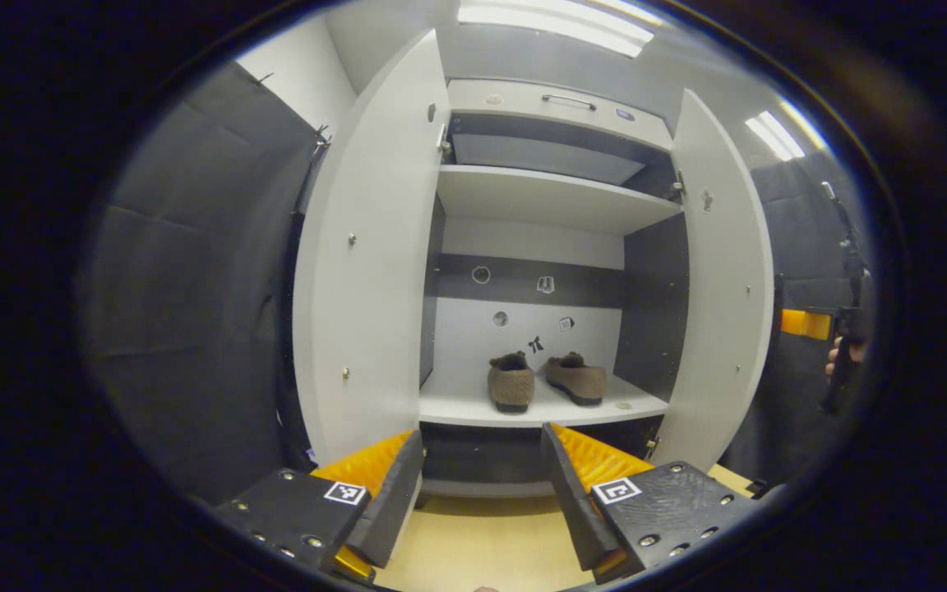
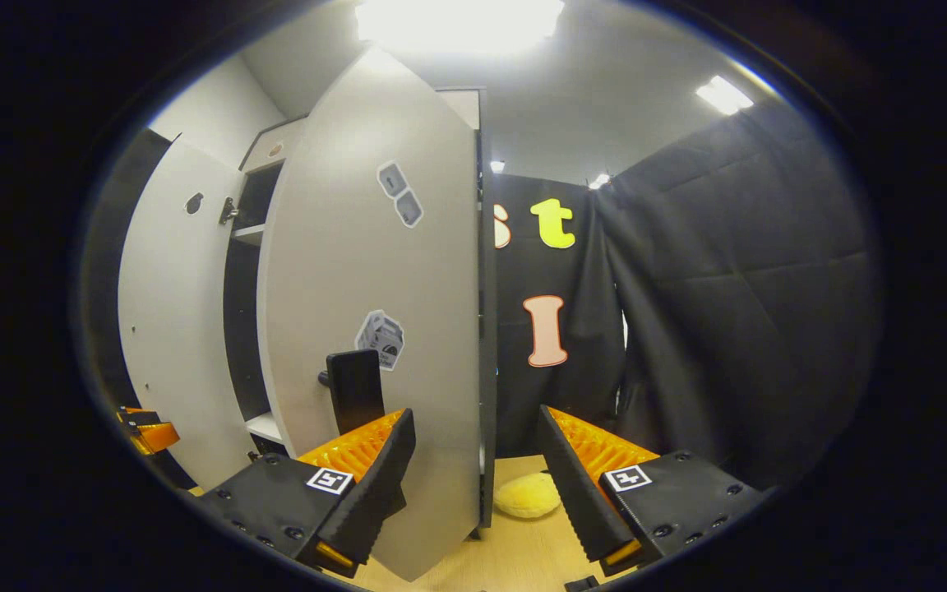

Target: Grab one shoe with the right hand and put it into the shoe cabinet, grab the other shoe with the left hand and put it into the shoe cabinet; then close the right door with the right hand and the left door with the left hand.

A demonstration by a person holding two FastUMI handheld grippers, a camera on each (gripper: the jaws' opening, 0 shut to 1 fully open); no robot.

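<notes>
The shoe cabinet [image 1: 552, 197] stands with both doors swung wide. In the right gripper view, the right door [image 2: 375, 312] stands edge-on between the fingers of the right tongs [image 2: 473, 477], which gape wide and grip nothing. The left tongs [image 1: 482, 485] also gape empty, facing the lower shelf [image 1: 457, 407]. Both shoes [image 1: 546, 380] sit side by side near the shelf's middle.

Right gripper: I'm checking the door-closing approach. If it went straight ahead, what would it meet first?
Probably the right door's outer edge, which sits between the open right gripper fingers; depth is unclear.
</notes>
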